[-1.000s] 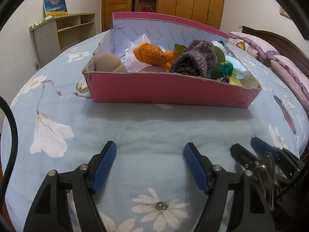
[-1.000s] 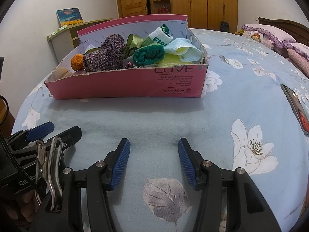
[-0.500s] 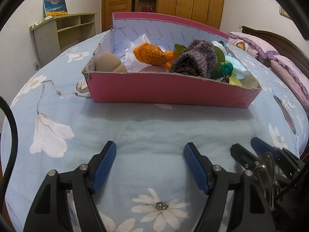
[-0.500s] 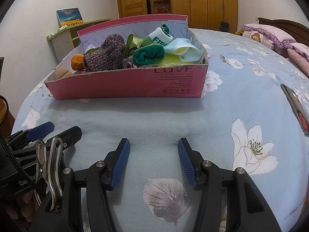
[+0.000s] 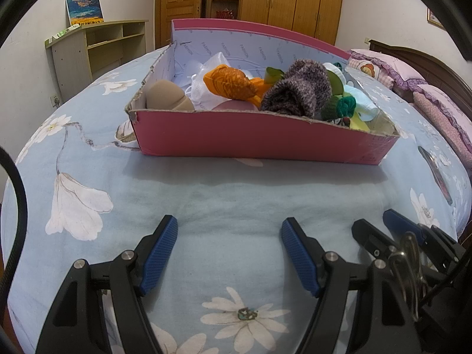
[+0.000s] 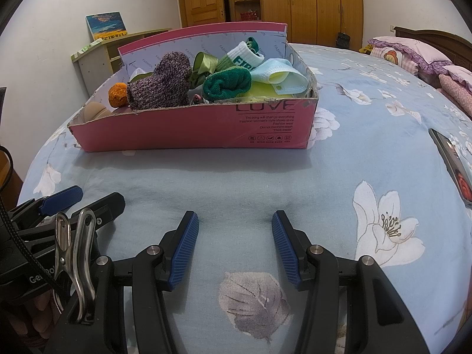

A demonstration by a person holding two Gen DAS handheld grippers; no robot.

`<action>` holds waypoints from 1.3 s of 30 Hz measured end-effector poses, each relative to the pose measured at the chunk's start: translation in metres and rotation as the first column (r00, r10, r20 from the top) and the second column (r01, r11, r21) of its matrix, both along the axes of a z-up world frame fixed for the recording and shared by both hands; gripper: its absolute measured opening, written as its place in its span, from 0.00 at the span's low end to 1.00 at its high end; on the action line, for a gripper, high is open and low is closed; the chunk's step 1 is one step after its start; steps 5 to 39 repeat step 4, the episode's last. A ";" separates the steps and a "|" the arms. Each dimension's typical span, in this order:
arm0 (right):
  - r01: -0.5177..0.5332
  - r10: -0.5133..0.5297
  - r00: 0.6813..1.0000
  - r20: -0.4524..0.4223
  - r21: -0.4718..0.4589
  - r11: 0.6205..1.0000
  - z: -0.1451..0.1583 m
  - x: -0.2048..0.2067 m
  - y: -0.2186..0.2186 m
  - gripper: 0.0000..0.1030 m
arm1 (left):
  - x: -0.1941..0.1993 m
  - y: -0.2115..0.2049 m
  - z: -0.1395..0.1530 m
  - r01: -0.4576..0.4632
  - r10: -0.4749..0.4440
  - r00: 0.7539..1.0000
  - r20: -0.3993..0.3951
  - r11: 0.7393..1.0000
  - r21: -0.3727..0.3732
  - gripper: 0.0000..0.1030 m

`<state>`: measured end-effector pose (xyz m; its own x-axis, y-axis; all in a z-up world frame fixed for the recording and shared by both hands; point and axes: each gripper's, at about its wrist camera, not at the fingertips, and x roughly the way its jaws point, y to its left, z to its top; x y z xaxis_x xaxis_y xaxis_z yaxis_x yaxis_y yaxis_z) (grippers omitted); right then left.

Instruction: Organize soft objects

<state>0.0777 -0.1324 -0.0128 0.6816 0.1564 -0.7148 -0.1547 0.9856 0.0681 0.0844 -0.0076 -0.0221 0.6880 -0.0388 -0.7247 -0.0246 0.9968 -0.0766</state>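
A pink cardboard box (image 5: 259, 138) (image 6: 191, 131) stands on the blue floral bedspread. It holds several soft things: an orange knit piece (image 5: 230, 81), a grey-purple knit sock (image 5: 298, 91) (image 6: 162, 84), a beige pad (image 5: 165, 96), a green rolled sock (image 6: 227, 84), a white-green sock (image 6: 244, 56) and a face mask (image 6: 277, 75). My left gripper (image 5: 228, 233) is open and empty, low over the bedspread in front of the box. My right gripper (image 6: 234, 224) is open and empty, beside the left one, also short of the box.
A phone (image 6: 451, 162) (image 5: 433, 174) lies on the bedspread to the right. Pillows (image 6: 413, 56) lie at the far right. A shelf unit (image 5: 97, 47) stands by the wall at left. Wooden wardrobes (image 6: 309, 3) stand behind the bed.
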 end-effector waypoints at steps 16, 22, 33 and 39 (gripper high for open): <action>0.000 0.000 1.000 0.000 0.000 1.000 0.000 0.000 0.000 0.52 | 0.000 -0.001 0.000 0.001 -0.001 1.000 0.000 1.000 0.004 0.75; 0.000 0.000 1.000 0.000 0.000 1.000 0.000 0.000 0.000 0.52 | 0.000 -0.001 0.000 0.001 -0.001 1.000 0.000 1.000 0.004 0.75; 0.000 0.000 1.000 0.000 0.000 1.000 0.000 0.000 0.000 0.52 | 0.000 -0.001 0.000 0.001 -0.001 1.000 0.000 1.000 0.004 0.75; 0.000 0.000 1.000 0.000 0.000 1.000 0.000 0.000 0.000 0.52 | 0.000 -0.001 0.000 0.001 -0.001 1.000 0.000 1.000 0.004 0.75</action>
